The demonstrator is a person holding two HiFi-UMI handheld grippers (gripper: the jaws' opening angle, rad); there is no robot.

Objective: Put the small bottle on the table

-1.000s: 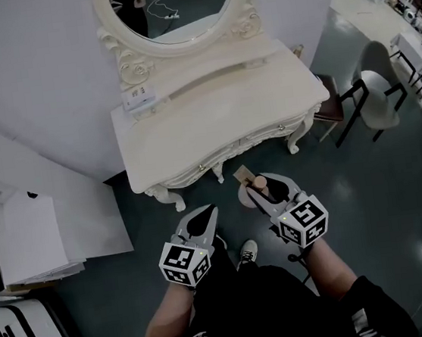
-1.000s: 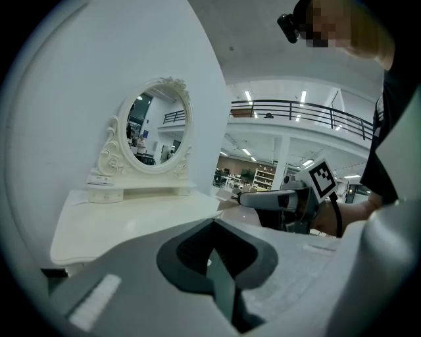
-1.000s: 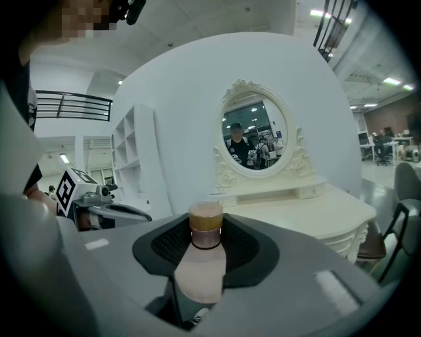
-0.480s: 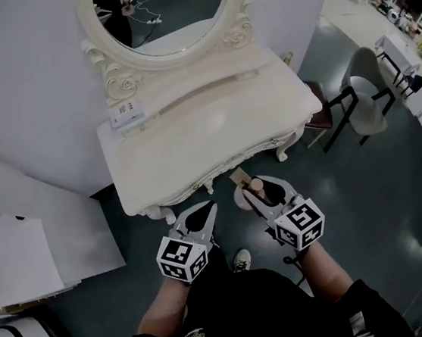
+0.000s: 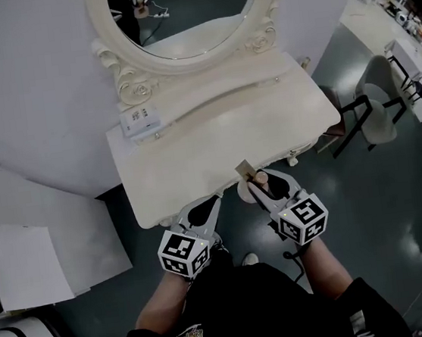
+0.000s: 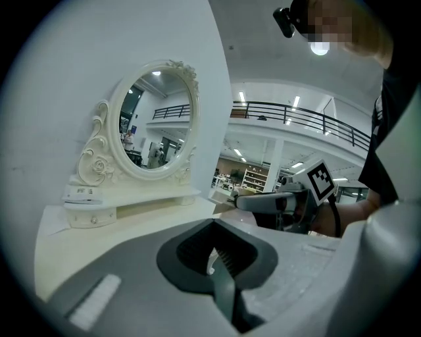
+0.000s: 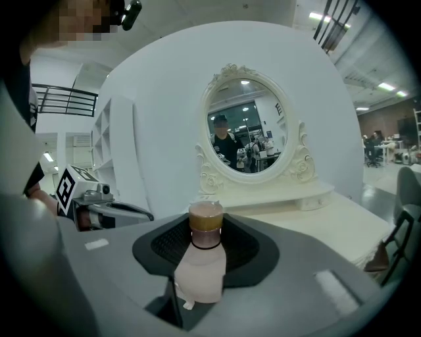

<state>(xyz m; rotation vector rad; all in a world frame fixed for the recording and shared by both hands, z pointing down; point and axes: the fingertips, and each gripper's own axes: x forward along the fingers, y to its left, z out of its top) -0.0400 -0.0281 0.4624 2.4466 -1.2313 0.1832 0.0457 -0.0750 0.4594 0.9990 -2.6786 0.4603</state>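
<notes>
Head view: left tongs [image 5: 201, 209] and right tongs [image 5: 262, 183] have reached the bench [image 5: 208, 145] edge at 6 o'clock. Left gripper view: left tongs clenched, empty. Right gripper view: right tongs grasp the small bottle [image 7: 200, 260] upright; placing looks next.

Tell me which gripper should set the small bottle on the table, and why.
Right. The right gripper has the small bottle clamped upright between its jaws, right at the front edge of the table. The left gripper has its jaws together with nothing between them.
</notes>
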